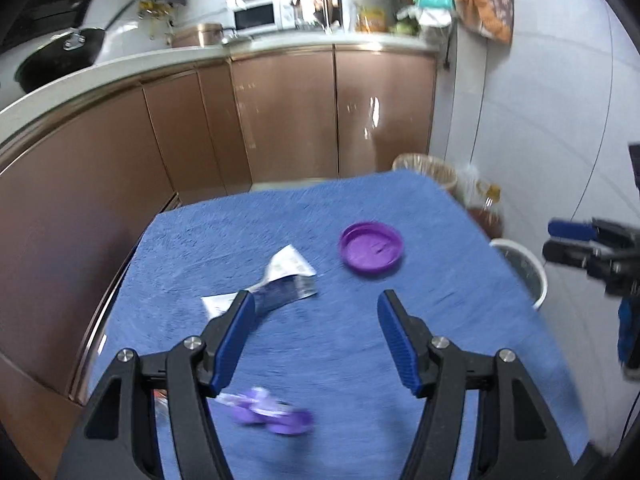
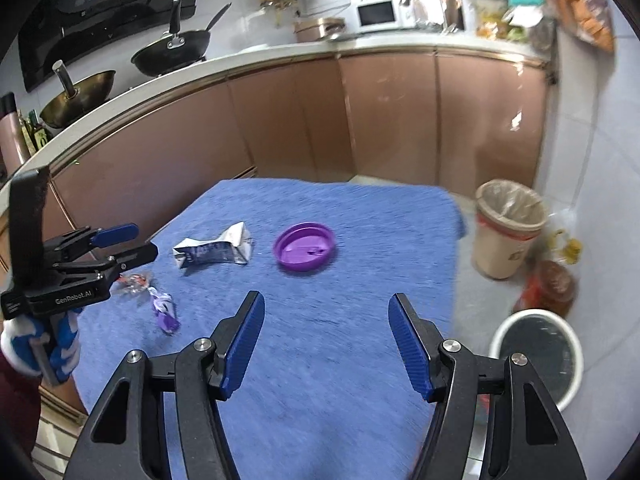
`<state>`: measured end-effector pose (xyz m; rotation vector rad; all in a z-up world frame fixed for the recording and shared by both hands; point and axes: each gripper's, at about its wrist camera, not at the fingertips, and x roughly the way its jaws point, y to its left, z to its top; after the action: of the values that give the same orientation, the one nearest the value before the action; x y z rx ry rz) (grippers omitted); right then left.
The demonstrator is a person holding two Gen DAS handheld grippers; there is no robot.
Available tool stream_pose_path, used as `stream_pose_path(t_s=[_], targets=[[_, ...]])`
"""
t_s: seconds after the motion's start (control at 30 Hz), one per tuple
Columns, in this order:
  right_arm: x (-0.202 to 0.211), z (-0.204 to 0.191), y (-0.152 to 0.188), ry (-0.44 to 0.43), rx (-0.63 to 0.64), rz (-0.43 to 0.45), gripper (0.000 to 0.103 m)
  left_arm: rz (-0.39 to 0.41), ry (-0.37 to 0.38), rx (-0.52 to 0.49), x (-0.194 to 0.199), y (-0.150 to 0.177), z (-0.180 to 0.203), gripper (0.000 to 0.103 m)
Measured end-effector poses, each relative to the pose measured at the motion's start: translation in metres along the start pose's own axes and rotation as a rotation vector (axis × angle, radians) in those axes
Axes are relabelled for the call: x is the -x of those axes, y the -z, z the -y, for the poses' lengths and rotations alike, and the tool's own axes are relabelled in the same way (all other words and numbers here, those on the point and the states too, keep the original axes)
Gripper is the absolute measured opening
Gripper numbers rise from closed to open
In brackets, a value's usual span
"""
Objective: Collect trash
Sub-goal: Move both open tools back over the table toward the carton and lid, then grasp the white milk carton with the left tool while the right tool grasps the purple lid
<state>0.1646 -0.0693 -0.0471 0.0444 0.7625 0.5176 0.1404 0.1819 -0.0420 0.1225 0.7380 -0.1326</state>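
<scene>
You're holding both grippers over the blue-towelled bench (image 2: 360,216) in a kitchen, w/ trash lying scattered on the cloth. Your left gripper (image 1: 316,312) is hovering w/ jaws spread, nothing between them; its left fingertip is overlapping the near corner of the crumpled white-and-blue wrapper (image 1: 280,280) in the left wrist view, tho whether it's touching can't be told. The purple lid (image 1: 371,249) is lying open side up beyond the jaws, right of the wrapper & apart from it. A small purple candy wrapper (image 1: 272,412) is lying blurred on the cloth near the base of the left finger.

Your right gripper (image 2: 326,312) is also hanging above the bench, jaws spread & empty, pointing toward the lid's side of the cloth. From the right wrist cam, the left gripper is showing at frame left, gripped by a blue-and-white gloved hand (image 2: 40,348); a clear wrapper w/ red print (image 2: 134,282) is lying just beside it.

On the floor right of the bench, a beige lined bin (image 2: 506,232) & a white-rimmed bin (image 2: 538,356) are standing well apart from the trash. Brown cabinets (image 2: 400,120) are running behind.
</scene>
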Motion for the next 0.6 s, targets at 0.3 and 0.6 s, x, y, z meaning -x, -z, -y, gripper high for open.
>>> stream_pose_path(t_s=[0.3, 0.6], targets=[[-0.093, 0.019, -0.032, -0.096, -0.066, -0.111, 0.046, -0.165, 0.063, -0.187, -0.063, -0.015, -0.031, 0.062], [-0.16, 0.046, -0.058, -0.149, -0.16, -0.221, 0.039, -0.288, 0.116, -0.278, -0.123, -0.021, -0.038, 0.062]])
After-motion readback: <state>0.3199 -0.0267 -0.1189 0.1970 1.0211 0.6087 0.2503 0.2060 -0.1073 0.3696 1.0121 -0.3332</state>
